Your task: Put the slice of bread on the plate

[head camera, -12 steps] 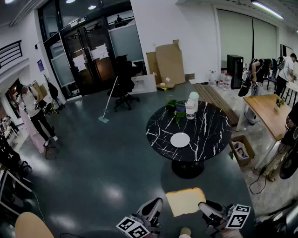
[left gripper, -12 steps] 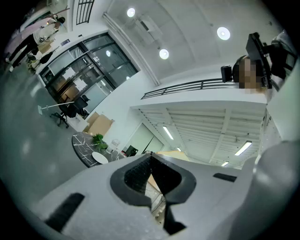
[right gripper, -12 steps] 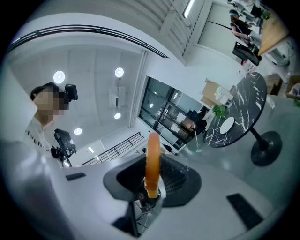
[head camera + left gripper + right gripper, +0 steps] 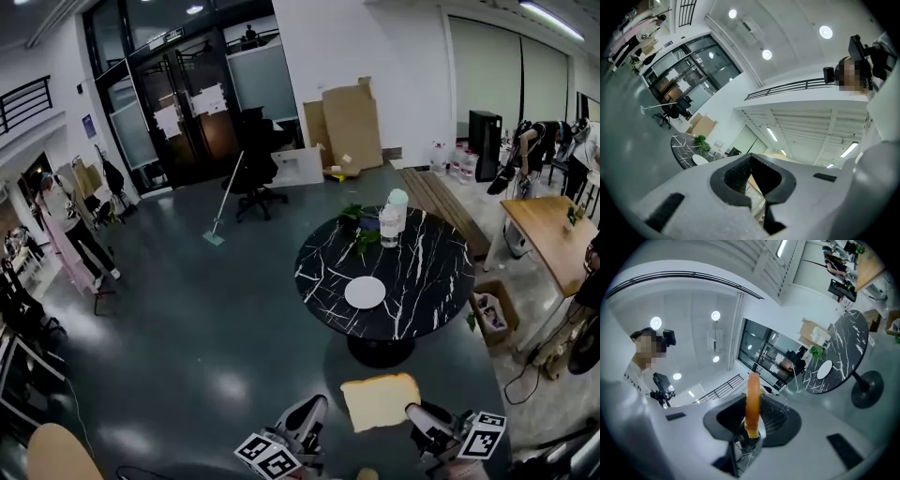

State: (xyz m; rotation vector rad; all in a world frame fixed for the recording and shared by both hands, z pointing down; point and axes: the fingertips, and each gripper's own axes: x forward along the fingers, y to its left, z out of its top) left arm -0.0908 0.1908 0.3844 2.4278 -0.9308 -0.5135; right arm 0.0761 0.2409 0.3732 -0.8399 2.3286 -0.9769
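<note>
A tan slice of bread (image 4: pixel 380 400) hangs low in the head view, above the dark floor and short of the table. My right gripper (image 4: pixel 419 414) is shut on its right edge. In the right gripper view the slice of bread (image 4: pixel 753 394) stands edge-on between the pads. A white plate (image 4: pixel 365 292) lies bare on the round black marble table (image 4: pixel 427 272) ahead; the plate (image 4: pixel 825 369) also shows far off in the right gripper view. My left gripper (image 4: pixel 310 412) is to the left of the bread, apart from it, its jaws (image 4: pixel 750 157) shut with nothing between them.
Two bottles (image 4: pixel 393 221) and a green plant (image 4: pixel 356 223) stand at the table's far side. A cardboard box (image 4: pixel 490 314) sits on the floor to its right, by a wooden table (image 4: pixel 548 234). An office chair (image 4: pixel 255 169), a mop (image 4: pixel 223 202) and people stand further off.
The head view has shifted slightly, so the table and plate sit a little lower in the frame. The bread stays in the right gripper; both grippers keep their places.
</note>
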